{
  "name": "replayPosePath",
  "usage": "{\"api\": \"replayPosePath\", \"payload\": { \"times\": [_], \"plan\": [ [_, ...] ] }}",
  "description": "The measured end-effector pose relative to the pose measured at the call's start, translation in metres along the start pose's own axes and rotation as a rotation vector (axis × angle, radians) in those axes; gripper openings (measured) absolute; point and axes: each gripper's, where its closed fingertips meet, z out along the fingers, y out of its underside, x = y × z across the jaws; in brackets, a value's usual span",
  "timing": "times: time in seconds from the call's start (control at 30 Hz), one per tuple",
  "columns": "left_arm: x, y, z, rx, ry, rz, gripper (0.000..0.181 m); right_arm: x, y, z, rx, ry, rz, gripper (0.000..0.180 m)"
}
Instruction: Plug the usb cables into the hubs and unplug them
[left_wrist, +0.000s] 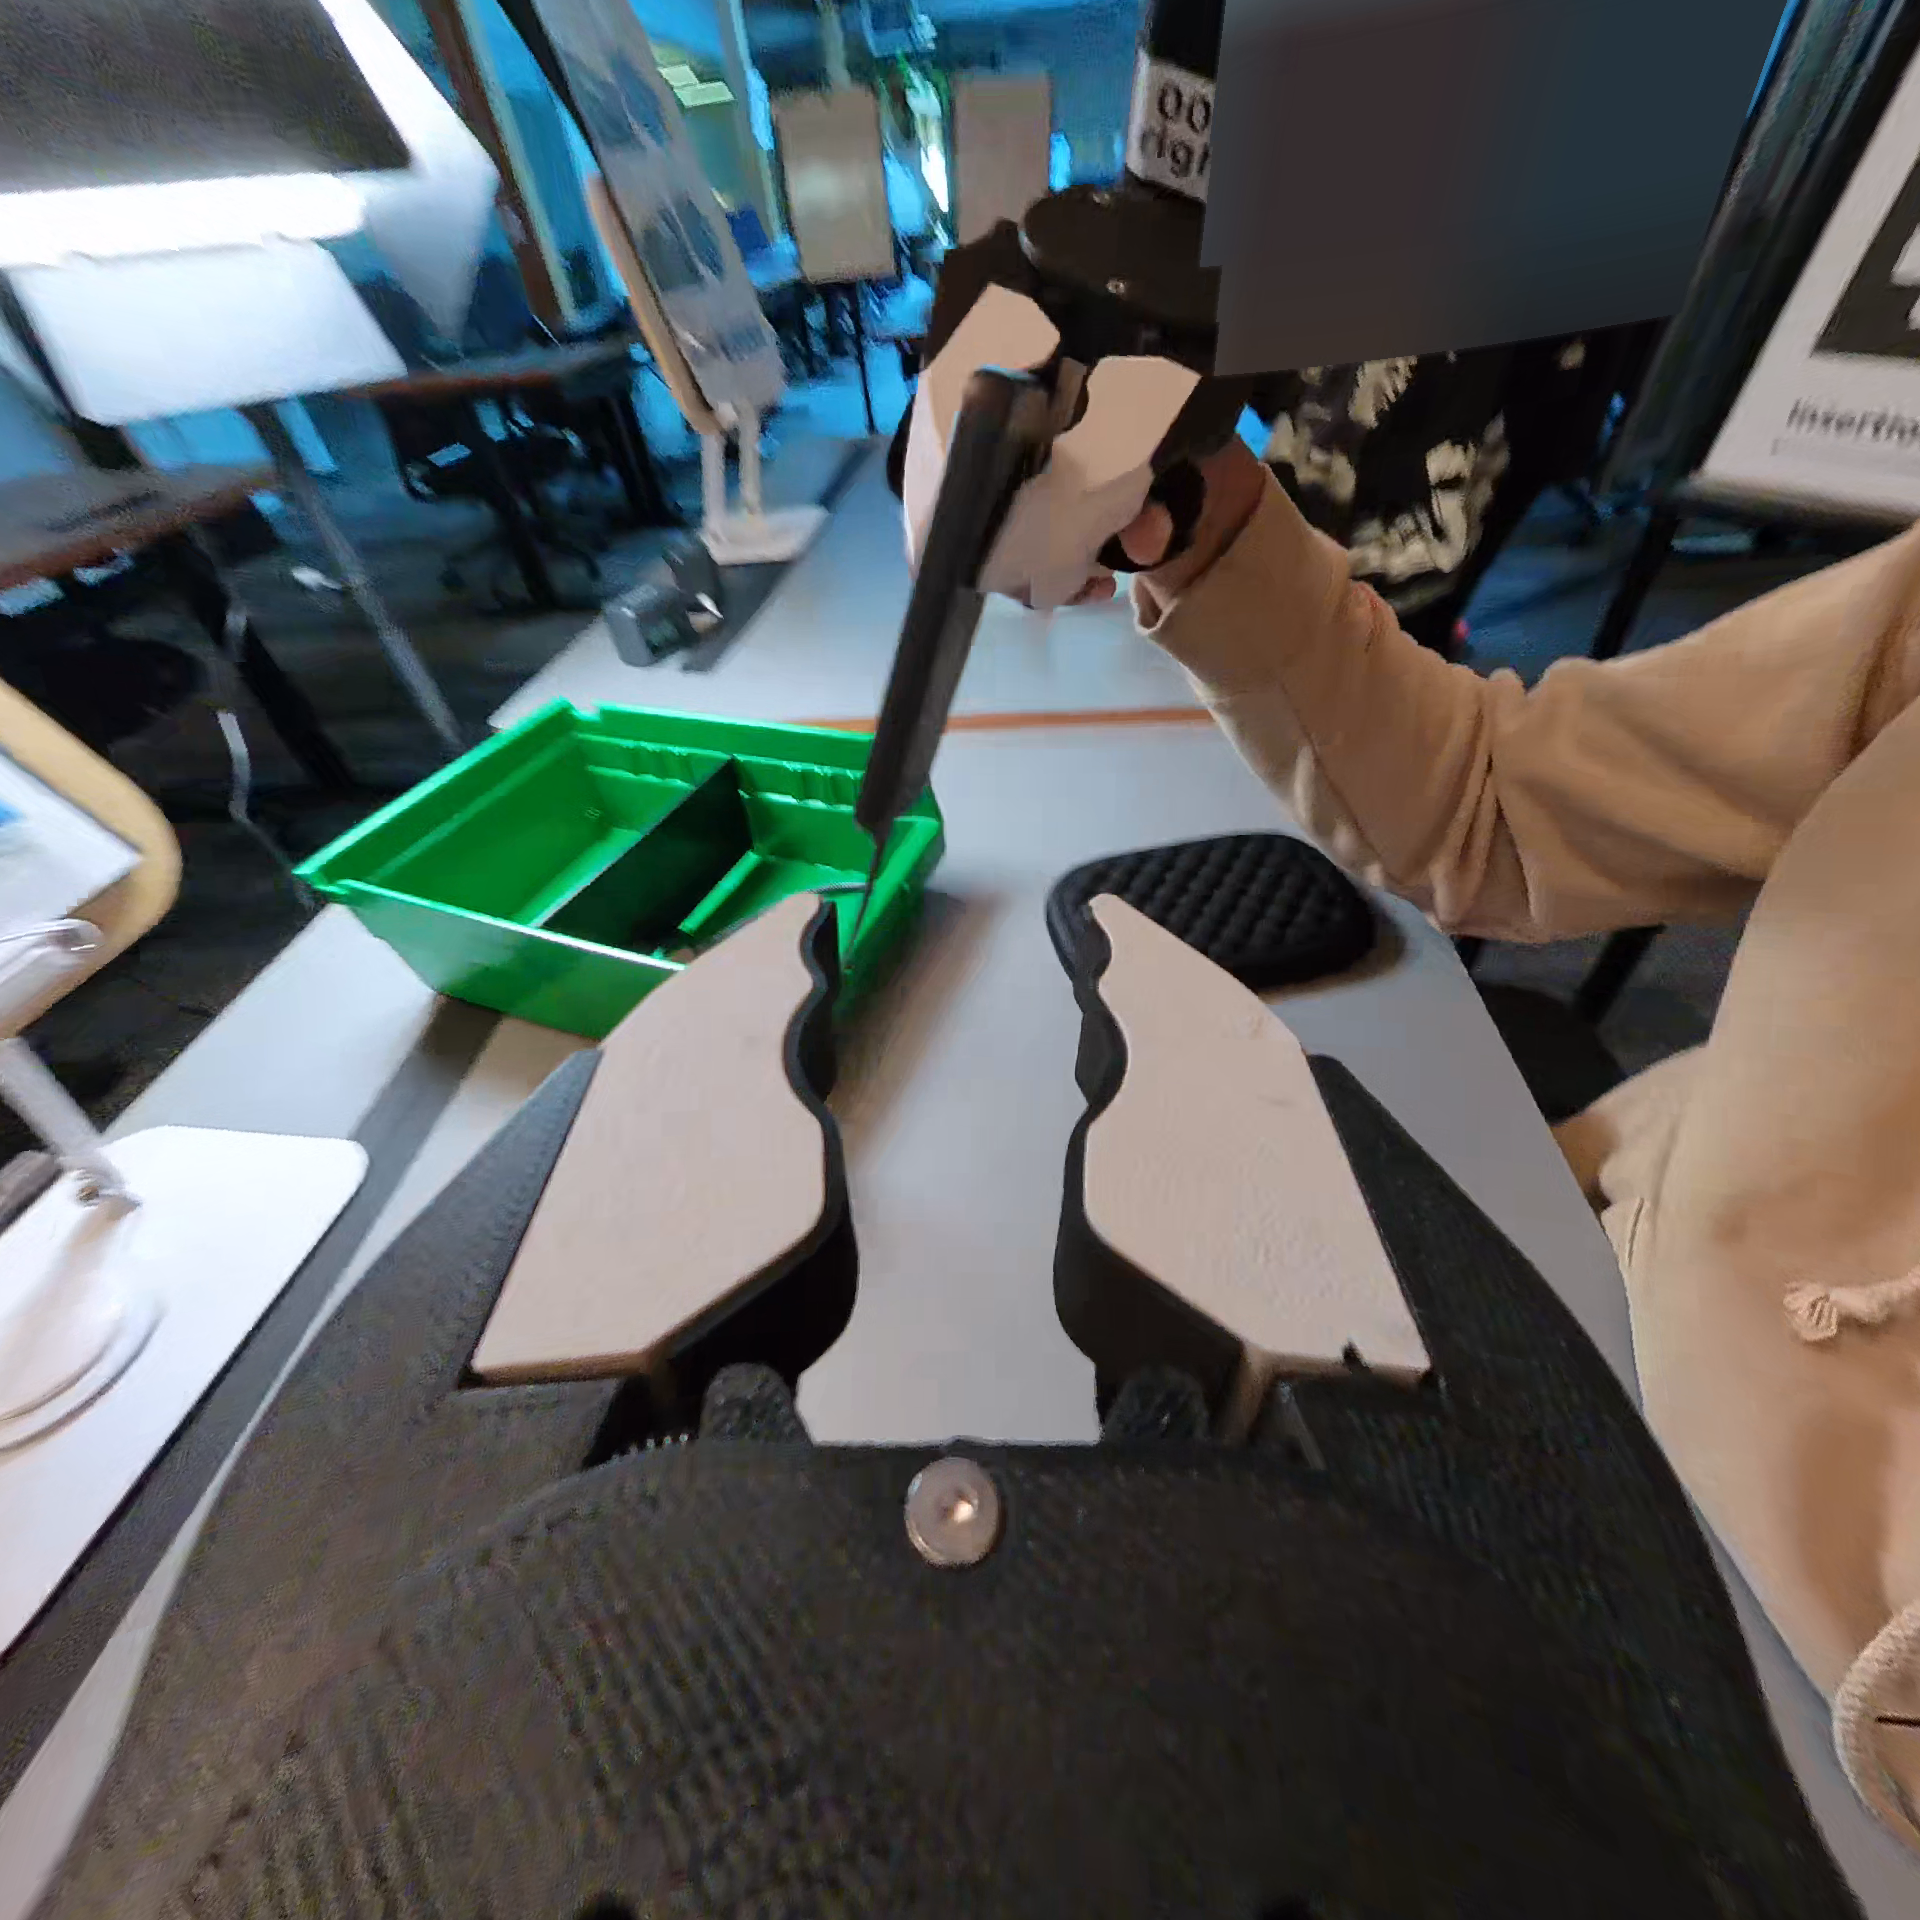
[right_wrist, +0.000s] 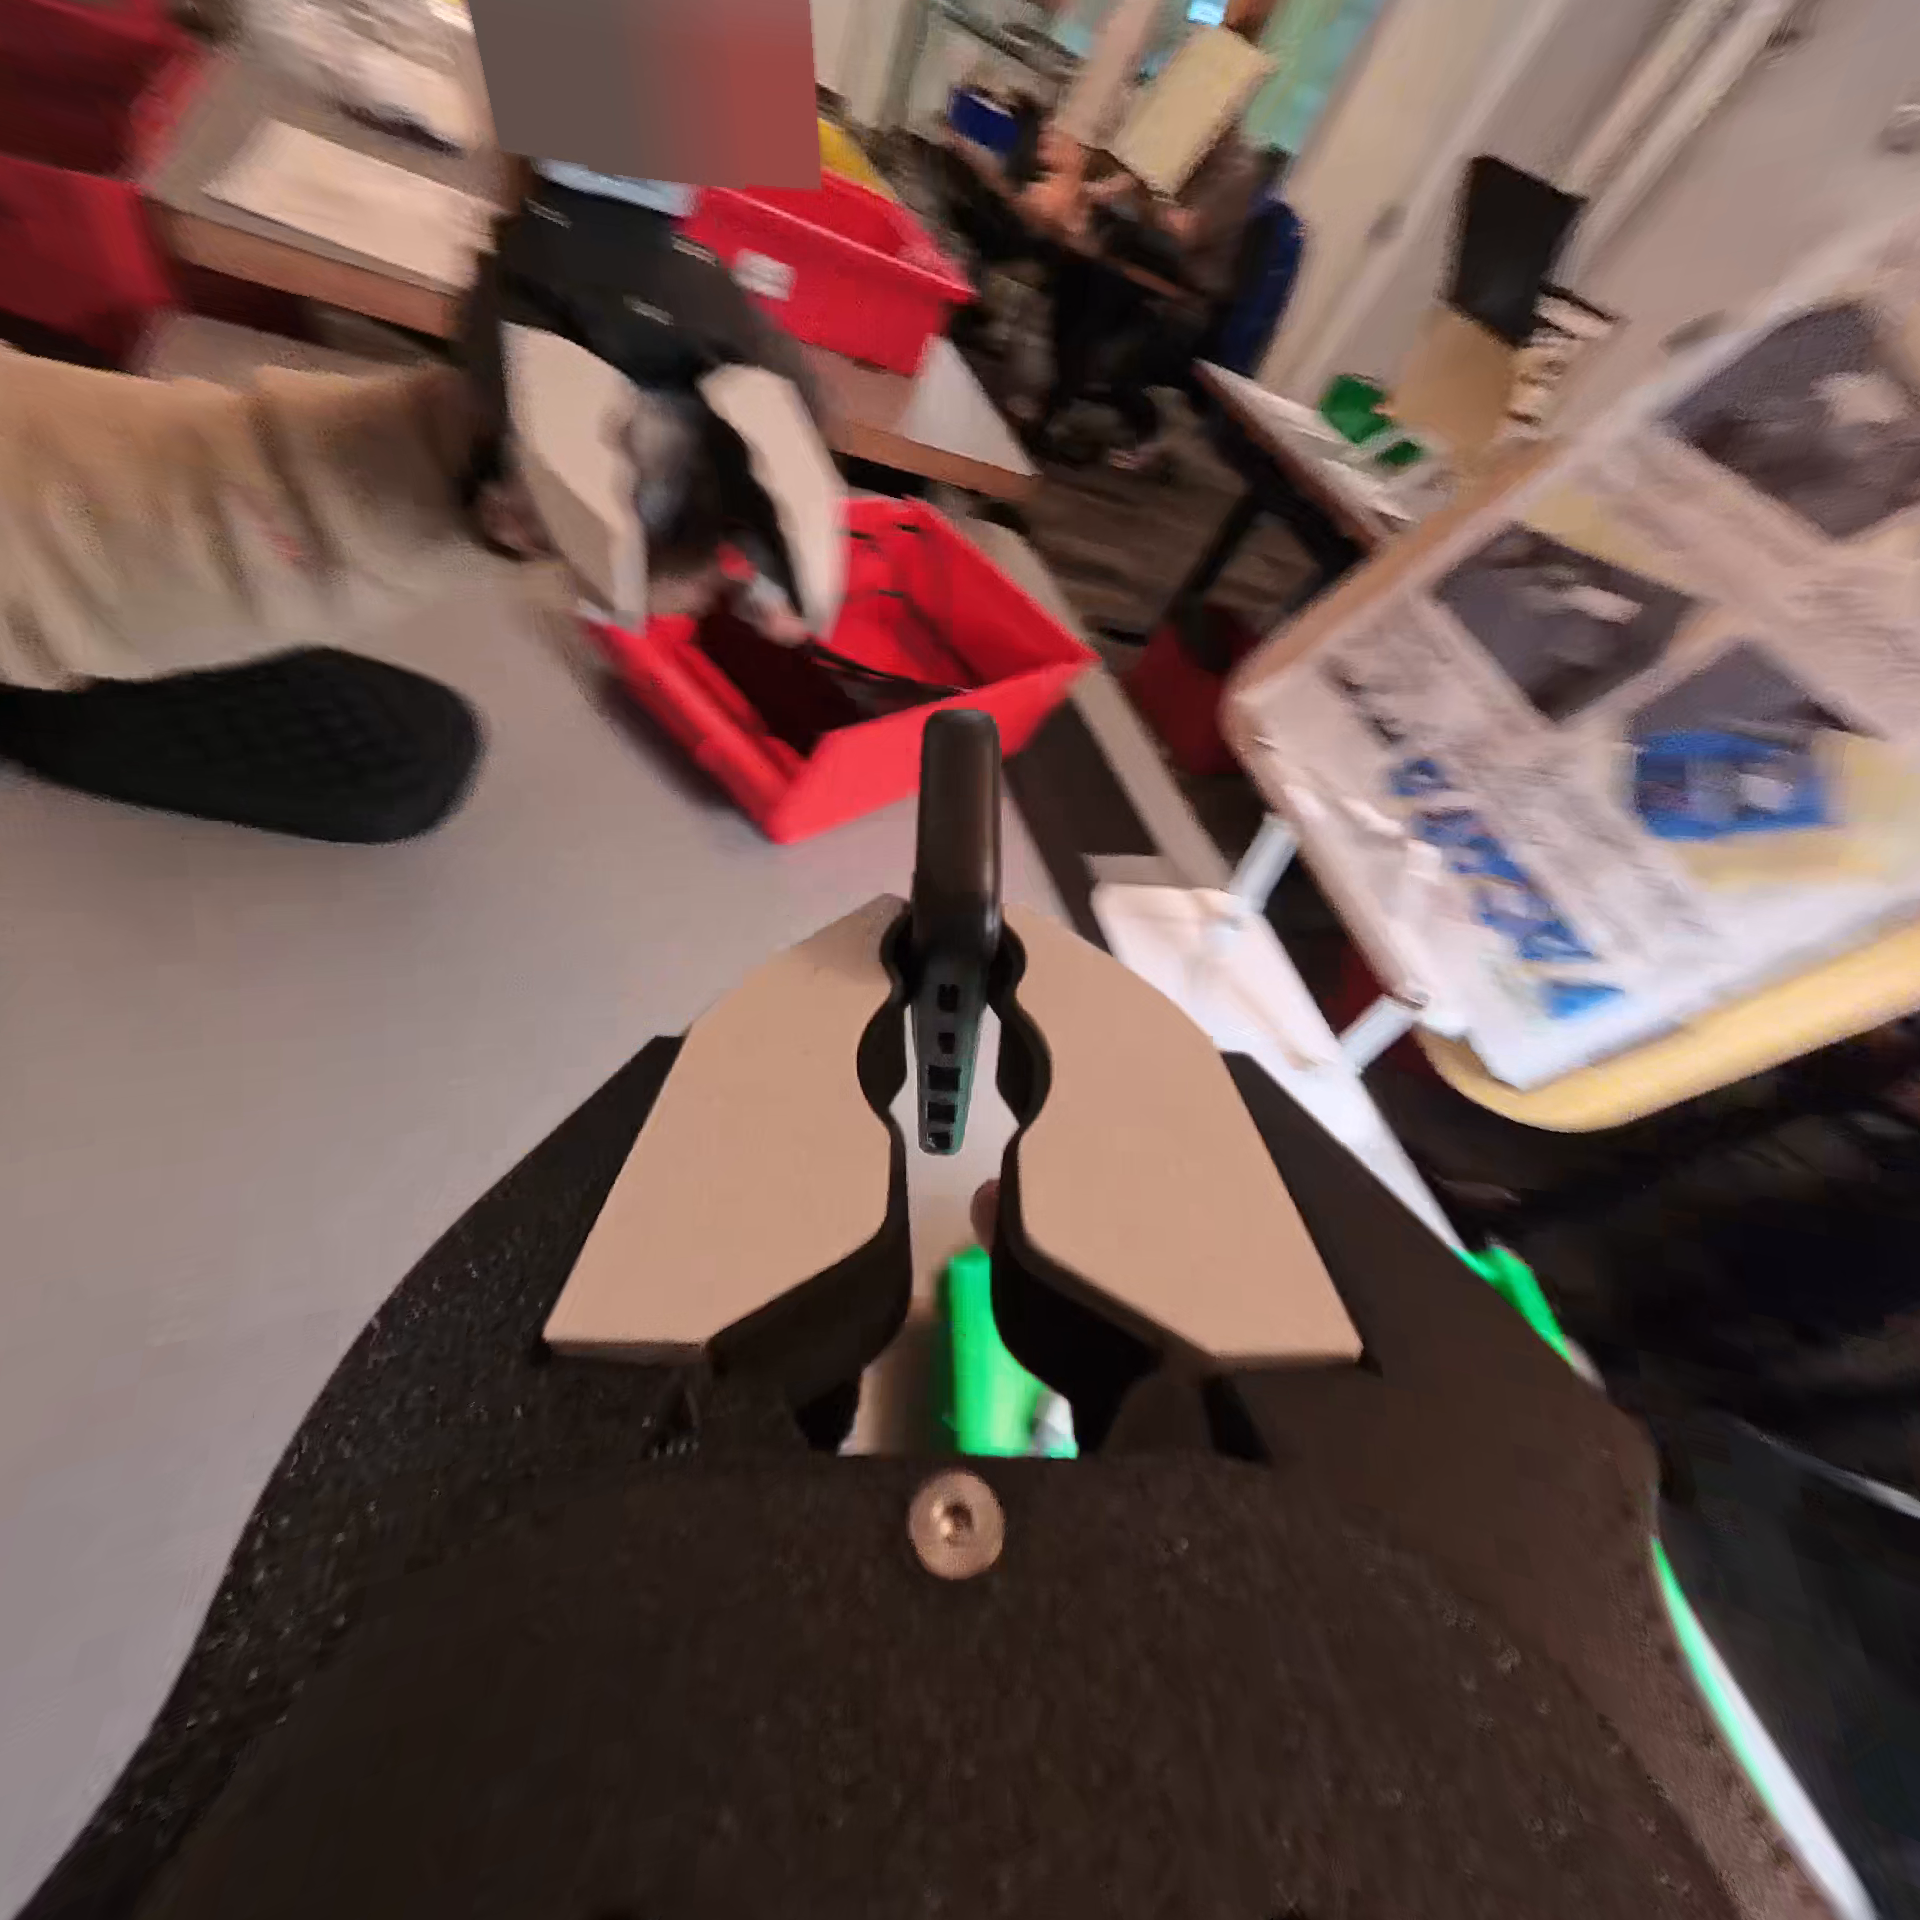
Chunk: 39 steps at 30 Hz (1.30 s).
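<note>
Cables (right_wrist: 873, 665) in red bin (right_wrist: 935, 748); green bin (left_wrist: 499, 935) divided.

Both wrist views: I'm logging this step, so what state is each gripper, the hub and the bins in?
left gripper: open, empty, over the table.
right gripper: shut on the hub.
hub: long, black, held in the air, nothing plugged in visibly.
green bin: open-topped, black divider inside.
red bin: open-topped, dark cables inside.

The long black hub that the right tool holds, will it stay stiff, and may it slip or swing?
The black hub probably stays stiff: it juts straight from the right tool without sagging. It may pivot, since only a narrow part is clamped. It seems light, being slim plastic.
</note>
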Motion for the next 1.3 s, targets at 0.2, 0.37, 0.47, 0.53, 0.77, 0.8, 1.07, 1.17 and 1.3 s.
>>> {"api": "replayPosePath", "payload": {
  "times": [0.2, 0.37, 0.47, 0.53, 0.77, 0.8, 1.07, 1.17, 1.3],
  "plan": [
    [-0.01, 0.056, -0.048, -0.009, -0.118, -0.149, 0.041, 0.126, 0.048, -0.038, -0.307, 0.387, 0.04, 0.013],
    [-0.008, 0.112, -0.069, 0.018, -0.16, -0.294, 0.04, 0.183, 0.151, -0.012, -0.599, 0.48, 0.082, 0.013],
    [-0.012, 0.116, -0.082, 0.026, -0.195, -0.298, 0.039, 0.194, 0.21, 0.014, -0.719, 0.458, 0.123, 0.012],
    [-0.017, 0.117, -0.09, 0.022, -0.238, -0.273, 0.039, 0.199, 0.241, 0.026, -0.765, 0.44, 0.17, 0.013],
    [-0.034, 0.131, -0.111, 0.019, -0.345, -0.283, 0.039, 0.191, 0.243, 0.047, -0.694, 0.359, 0.244, 0.039],
    [-0.037, 0.131, -0.115, 0.02, -0.363, -0.286, 0.04, 0.187, 0.232, 0.046, -0.642, 0.359, 0.243, 0.04],
    [-0.076, 0.117, -0.173, -0.015, -0.587, -0.259, 0.04, 0.107, 0.154, 0.01, -0.125, 0.33, 0.38, 0.04],
    [-0.103, 0.121, -0.206, -0.16, -0.699, -0.255, 0.041, 0.065, 0.166, 0.001, -0.054, 0.32, 0.409, 0.04],
    [-0.147, 0.123, -0.238, -0.364, -0.798, -0.256, 0.046, 0.024, 0.186, 0.001, -0.013, 0.317, 0.43, 0.039]
  ]
}}
